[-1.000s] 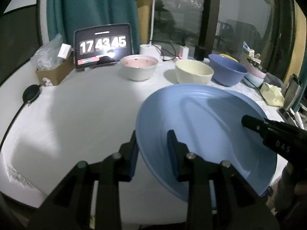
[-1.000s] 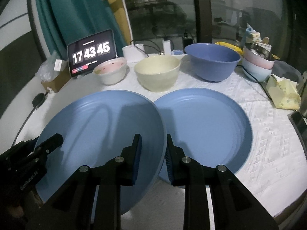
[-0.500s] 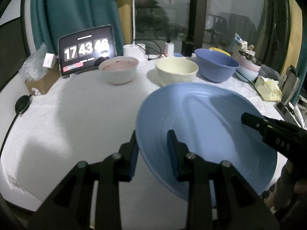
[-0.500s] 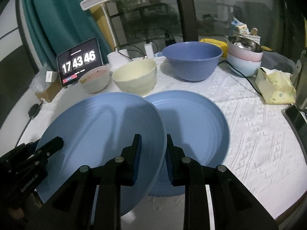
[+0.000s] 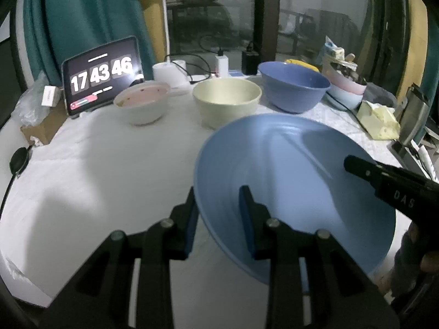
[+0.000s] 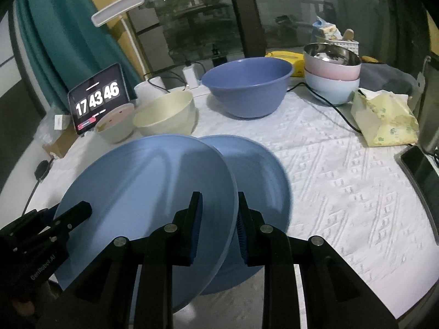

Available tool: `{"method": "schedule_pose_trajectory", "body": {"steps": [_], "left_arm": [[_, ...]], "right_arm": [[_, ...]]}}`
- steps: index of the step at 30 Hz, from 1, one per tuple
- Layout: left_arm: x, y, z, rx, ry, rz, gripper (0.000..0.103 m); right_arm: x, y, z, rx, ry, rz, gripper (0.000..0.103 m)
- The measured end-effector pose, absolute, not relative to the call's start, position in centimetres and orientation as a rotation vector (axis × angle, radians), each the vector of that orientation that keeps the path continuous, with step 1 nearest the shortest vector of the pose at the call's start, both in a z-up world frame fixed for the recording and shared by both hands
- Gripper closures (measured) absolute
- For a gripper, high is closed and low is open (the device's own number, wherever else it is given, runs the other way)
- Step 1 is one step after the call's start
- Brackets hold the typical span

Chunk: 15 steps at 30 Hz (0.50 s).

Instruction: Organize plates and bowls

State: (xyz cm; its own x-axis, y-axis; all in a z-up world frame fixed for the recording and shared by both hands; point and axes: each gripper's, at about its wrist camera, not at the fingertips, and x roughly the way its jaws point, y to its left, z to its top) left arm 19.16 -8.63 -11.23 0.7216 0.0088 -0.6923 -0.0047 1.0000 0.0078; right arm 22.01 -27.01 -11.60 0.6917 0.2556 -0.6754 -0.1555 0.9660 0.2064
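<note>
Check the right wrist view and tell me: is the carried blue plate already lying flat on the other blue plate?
No. The carried blue plate is tilted, clamped at its rim by the right tool, partly overlapping the other blue plate on the table.

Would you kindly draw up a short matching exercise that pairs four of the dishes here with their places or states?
Things:
1. held plate
2. second plate
3. cream bowl
4. pink bowl

States:
A. stacked on a pale blue bowl
B. flat on the cloth
C. gripped at both edges, tilted
D. left of the blue bowl

Pairs: 1-C, 2-B, 3-D, 4-A
</note>
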Motion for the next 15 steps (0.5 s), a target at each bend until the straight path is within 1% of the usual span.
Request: {"method": "schedule_pose_trajectory", "body": {"steps": [15], "left_arm": [[21.7, -10.8, -13.0, -0.018, 0.820, -0.034, 0.073]], "right_arm": [[23.4, -29.7, -12.0, 0.143, 0.767, 0.193, 0.077]]}}
